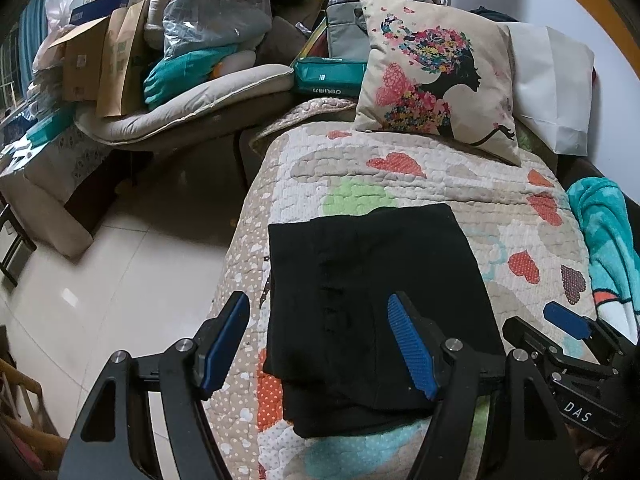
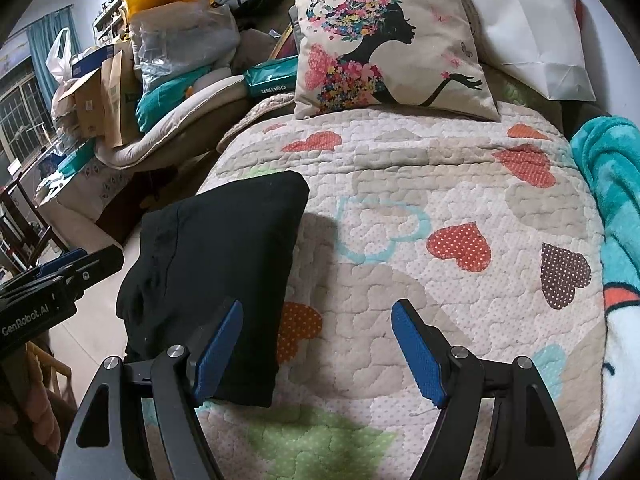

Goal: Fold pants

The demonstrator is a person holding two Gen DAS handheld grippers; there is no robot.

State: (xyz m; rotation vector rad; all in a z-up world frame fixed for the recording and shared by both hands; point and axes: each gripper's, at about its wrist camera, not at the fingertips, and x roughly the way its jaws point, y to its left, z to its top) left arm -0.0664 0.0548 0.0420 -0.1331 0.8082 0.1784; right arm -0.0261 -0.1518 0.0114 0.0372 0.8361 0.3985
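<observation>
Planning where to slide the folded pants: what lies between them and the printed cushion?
Only bare heart-patterned quilt separates the black pants from the cushion; both wrist views show it.

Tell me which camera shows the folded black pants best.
The left wrist view. There the black pants lie centred on the heart-print quilt, nearly the whole folded rectangle and its stacked layers visible. The right wrist view shows them skewed toward the left, the near corner hidden by a gripper finger.
</observation>
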